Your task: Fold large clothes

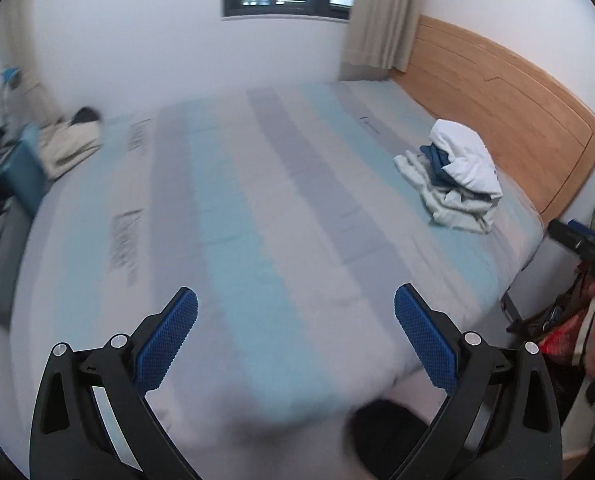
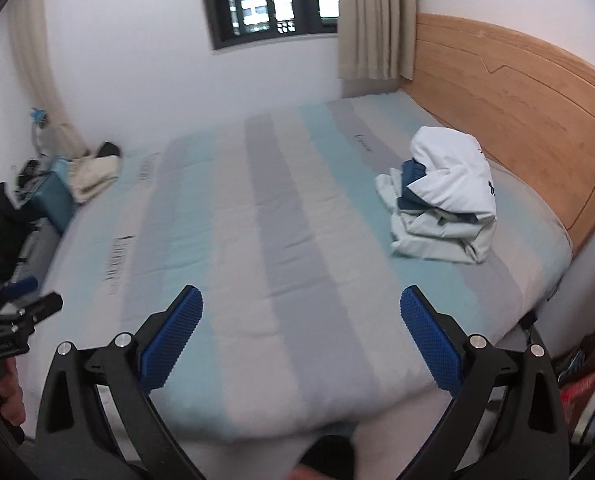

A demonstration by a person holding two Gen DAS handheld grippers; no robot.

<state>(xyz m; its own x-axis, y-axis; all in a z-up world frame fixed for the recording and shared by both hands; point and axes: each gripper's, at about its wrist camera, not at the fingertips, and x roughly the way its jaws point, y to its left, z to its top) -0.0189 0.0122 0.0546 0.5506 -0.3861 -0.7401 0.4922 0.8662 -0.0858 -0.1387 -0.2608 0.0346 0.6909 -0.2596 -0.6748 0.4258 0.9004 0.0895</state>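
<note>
Left hand-held gripper (image 1: 296,312) over near foot of bed (image 1: 257,208), blue pads wide apart, nothing between. Right hand-held gripper (image 2: 301,312) same: jaws spread wide, empty, near bed's foot edge. Striped blue-grey cover of bed bare in the middle, no garment spread out there. Heap of clothes (image 2: 445,200) far side of bed, just beside headboard (image 2: 517,92), well apart from both grippers. Looks crumpled, white on top, dark blue and pale layers beneath, not squared. Folding judged not started on this heap; fetching, spreading and folding all left. Beige bundle (image 2: 93,176) at bed's far left corner, unclear whether folded.
</note>
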